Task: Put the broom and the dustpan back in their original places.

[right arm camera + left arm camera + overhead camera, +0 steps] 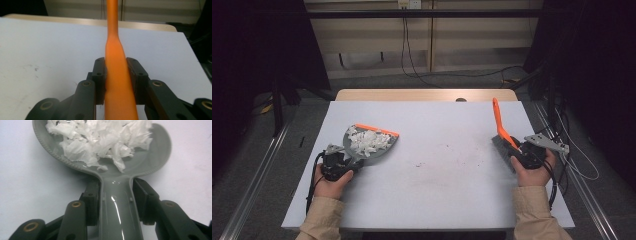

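Observation:
A grey dustpan (377, 146) with an orange front lip lies at the table's left, its pan heaped with white paper scraps (368, 140). My left gripper (343, 164) is shut on the dustpan's handle (117, 207); in the left gripper view the scraps (100, 140) pile up beyond the jaws. At the right, my right gripper (518, 149) is shut on an orange-handled brush (500, 121), its grey bristles (502, 148) down by the table. In the right gripper view the orange handle (116, 75) runs up between the jaws, which press on it from both sides.
The white table top (437, 155) carries faint reddish stains in its middle. A wooden edge (427, 94) lies along the far side. Cables (412, 55) trail over the floor behind the table. A person's hands and beige sleeves (532, 215) enter from the near edge.

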`<state>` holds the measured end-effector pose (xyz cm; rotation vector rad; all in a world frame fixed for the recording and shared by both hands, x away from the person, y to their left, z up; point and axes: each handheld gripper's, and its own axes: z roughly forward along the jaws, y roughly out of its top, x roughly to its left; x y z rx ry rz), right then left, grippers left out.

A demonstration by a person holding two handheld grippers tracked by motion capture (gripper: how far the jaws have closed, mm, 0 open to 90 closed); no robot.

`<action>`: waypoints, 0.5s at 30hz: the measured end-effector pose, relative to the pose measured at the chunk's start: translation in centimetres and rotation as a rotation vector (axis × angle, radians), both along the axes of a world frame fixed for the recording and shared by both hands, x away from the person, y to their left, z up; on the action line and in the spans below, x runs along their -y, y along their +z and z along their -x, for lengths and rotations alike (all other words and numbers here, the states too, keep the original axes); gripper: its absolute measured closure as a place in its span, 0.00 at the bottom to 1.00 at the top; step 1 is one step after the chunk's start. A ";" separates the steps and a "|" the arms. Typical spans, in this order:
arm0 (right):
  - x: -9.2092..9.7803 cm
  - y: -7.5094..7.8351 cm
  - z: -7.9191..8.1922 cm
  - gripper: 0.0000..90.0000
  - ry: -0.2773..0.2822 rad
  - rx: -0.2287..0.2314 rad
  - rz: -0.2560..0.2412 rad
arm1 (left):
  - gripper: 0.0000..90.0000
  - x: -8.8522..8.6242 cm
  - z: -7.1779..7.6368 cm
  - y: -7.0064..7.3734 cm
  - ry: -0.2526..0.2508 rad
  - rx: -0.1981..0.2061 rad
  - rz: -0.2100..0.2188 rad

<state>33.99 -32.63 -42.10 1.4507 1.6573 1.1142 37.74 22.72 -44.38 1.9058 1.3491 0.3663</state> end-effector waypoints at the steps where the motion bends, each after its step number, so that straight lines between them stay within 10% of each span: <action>1: 0.0 -0.1 0.0 0.79 -0.007 -0.013 0.024 | 0.65 0.1 0.2 0.0 0.004 0.002 0.015; 8: -1.0 -0.8 0.2 0.78 0.011 -0.051 0.055 | 0.56 0.6 1.0 0.2 -0.041 0.018 0.055; 15: -2.4 -0.8 0.4 0.65 0.114 -0.050 -0.097 | 0.41 0.4 1.9 0.8 -0.047 0.041 0.114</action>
